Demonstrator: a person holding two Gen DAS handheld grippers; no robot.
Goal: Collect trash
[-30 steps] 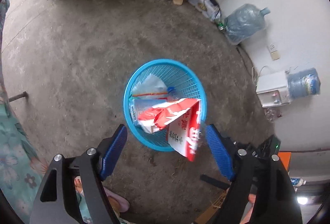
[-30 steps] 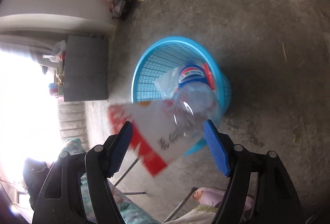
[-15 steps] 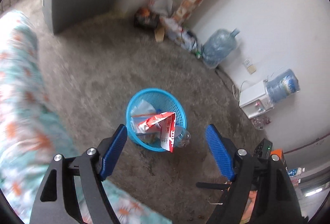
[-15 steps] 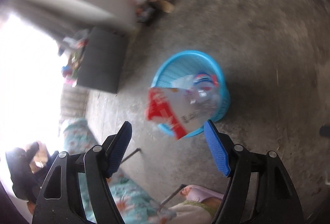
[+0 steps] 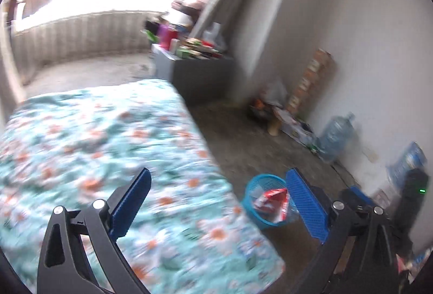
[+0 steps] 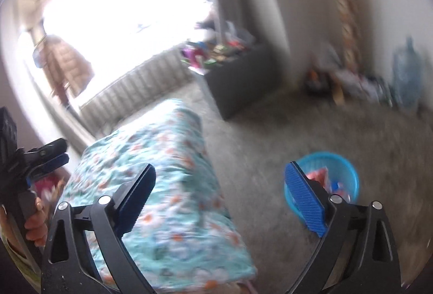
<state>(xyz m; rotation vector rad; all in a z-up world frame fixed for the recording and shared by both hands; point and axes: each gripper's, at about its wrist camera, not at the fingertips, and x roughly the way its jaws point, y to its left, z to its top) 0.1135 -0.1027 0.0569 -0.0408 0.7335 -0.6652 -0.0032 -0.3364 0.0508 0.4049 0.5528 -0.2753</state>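
Note:
A blue mesh basket (image 5: 254, 184) stands on the concrete floor, far below and right of my left gripper (image 5: 216, 202). A red-and-white wrapper (image 5: 276, 199) and other trash lie in it. The basket also shows in the right wrist view (image 6: 349, 175), partly behind my right finger. My left gripper is open and empty over the bed. My right gripper (image 6: 220, 198) is open and empty, also raised above the bed edge. Both views are motion-blurred.
A bed with a teal floral cover (image 5: 102, 148) fills the left and front. A grey cabinet (image 5: 200, 77) with clutter on top stands by the wall. Water jugs (image 5: 335, 137) and boxes line the white wall. My left gripper shows at the left edge of the right wrist view (image 6: 46, 158).
Both grippers have lifted and swung up away from the basket, which now looks small and far. The bed and room have come into view. The wrapper stays in the basket.

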